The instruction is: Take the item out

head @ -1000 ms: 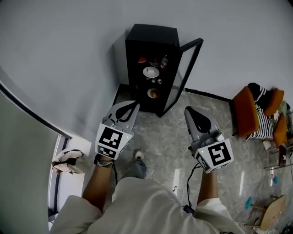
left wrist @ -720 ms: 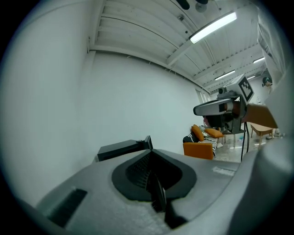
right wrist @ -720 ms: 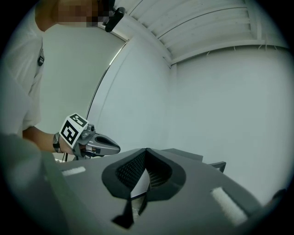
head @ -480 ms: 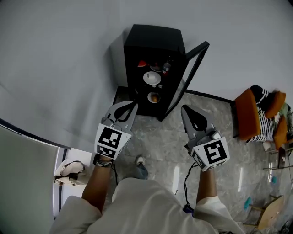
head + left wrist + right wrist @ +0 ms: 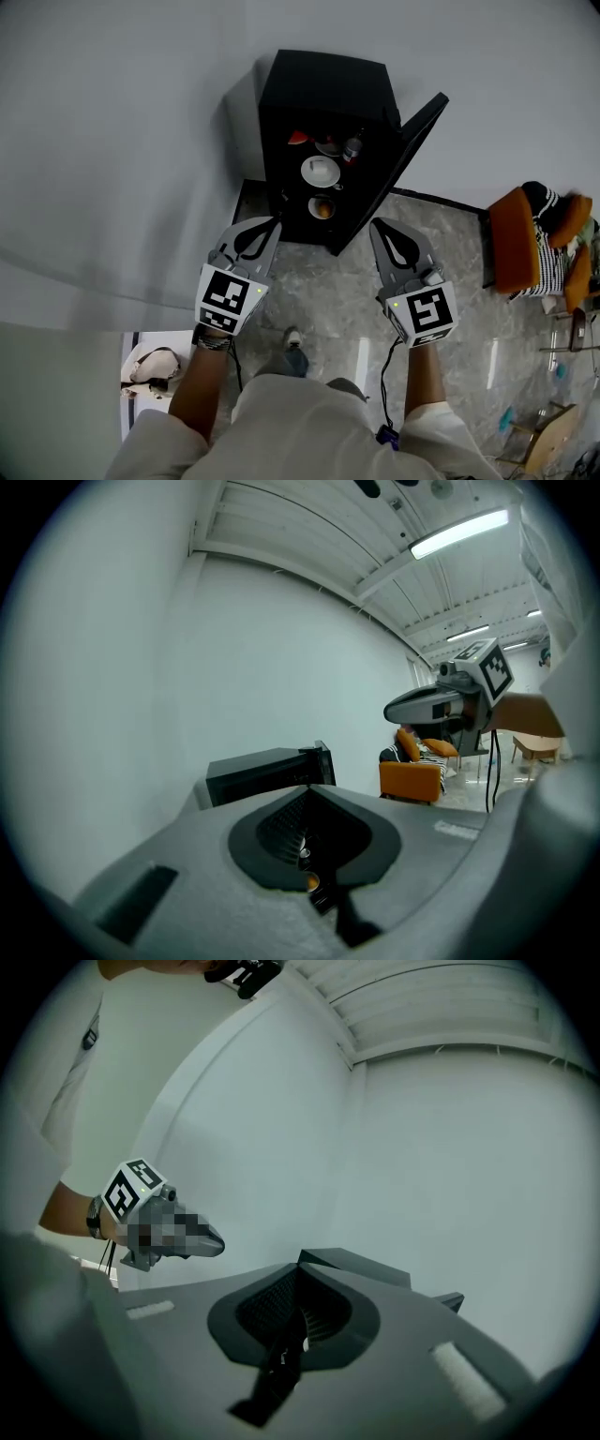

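A black cabinet (image 5: 323, 89) stands against the white wall with its glass door (image 5: 412, 141) swung open to the right. Its shelves hold a red item (image 5: 297, 138), a bottle (image 5: 353, 145), a white bowl (image 5: 321, 172) and, lowest, a bowl with something orange (image 5: 322, 208). My left gripper (image 5: 273, 224) and right gripper (image 5: 375, 226) are held side by side in front of the cabinet, short of it, pointing at it. Both are shut and hold nothing. In the left gripper view the shut jaws (image 5: 309, 787) cover most of the cabinet (image 5: 267, 772).
An orange chair (image 5: 511, 234) with striped cloth stands on the stone floor at the right. A bag (image 5: 150, 366) lies at the lower left beside a wall edge. A cable (image 5: 386, 375) hangs from the right gripper. The open door juts out beside the right gripper.
Both grippers and the person have moved closer to the cabinet, whose open door now leans further right in the head view. The jaws stay shut.
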Demonstrator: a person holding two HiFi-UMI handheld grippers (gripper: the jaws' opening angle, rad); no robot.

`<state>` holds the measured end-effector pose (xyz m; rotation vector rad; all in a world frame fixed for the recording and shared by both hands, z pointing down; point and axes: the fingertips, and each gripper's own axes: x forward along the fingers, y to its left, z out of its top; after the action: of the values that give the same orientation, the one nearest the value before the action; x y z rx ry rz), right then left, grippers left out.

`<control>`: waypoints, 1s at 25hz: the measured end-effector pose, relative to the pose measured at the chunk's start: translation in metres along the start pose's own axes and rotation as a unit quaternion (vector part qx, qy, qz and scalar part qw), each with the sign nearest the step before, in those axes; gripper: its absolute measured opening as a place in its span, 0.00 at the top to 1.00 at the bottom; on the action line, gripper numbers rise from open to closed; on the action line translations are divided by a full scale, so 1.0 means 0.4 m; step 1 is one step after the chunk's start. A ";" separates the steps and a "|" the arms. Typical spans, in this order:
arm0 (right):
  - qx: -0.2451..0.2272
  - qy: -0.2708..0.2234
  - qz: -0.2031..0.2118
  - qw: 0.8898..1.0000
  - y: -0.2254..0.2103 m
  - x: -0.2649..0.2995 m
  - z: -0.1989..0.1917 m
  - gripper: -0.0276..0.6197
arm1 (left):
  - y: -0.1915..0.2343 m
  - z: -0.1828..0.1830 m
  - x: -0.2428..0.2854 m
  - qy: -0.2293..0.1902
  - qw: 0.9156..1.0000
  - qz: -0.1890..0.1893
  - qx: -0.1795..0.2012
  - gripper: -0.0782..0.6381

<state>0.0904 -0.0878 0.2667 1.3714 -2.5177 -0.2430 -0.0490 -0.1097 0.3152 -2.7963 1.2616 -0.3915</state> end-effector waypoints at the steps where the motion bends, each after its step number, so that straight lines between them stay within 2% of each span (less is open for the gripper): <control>1: 0.001 0.002 -0.004 1.000 -0.010 0.024 -0.009 0.95 | 0.017 -0.007 0.012 0.000 1.000 -0.001 0.001 0.88; 10: -0.012 0.044 -0.011 0.999 -0.099 0.242 -0.143 0.95 | 0.126 -0.098 0.140 0.020 1.000 0.012 -0.004 0.88; 17: 0.014 0.075 0.029 0.997 -0.131 0.410 -0.319 0.93 | 0.176 -0.196 0.241 0.042 0.998 0.044 -0.025 0.88; 25: 0.017 0.116 0.073 0.990 -0.152 0.591 -0.524 0.88 | 0.209 -0.321 0.318 0.084 0.991 0.083 -0.062 0.88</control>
<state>0.0806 -0.3238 0.4851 1.1473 -2.4205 -0.0094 -0.0611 -0.2525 0.4537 -2.7782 1.5943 -0.5667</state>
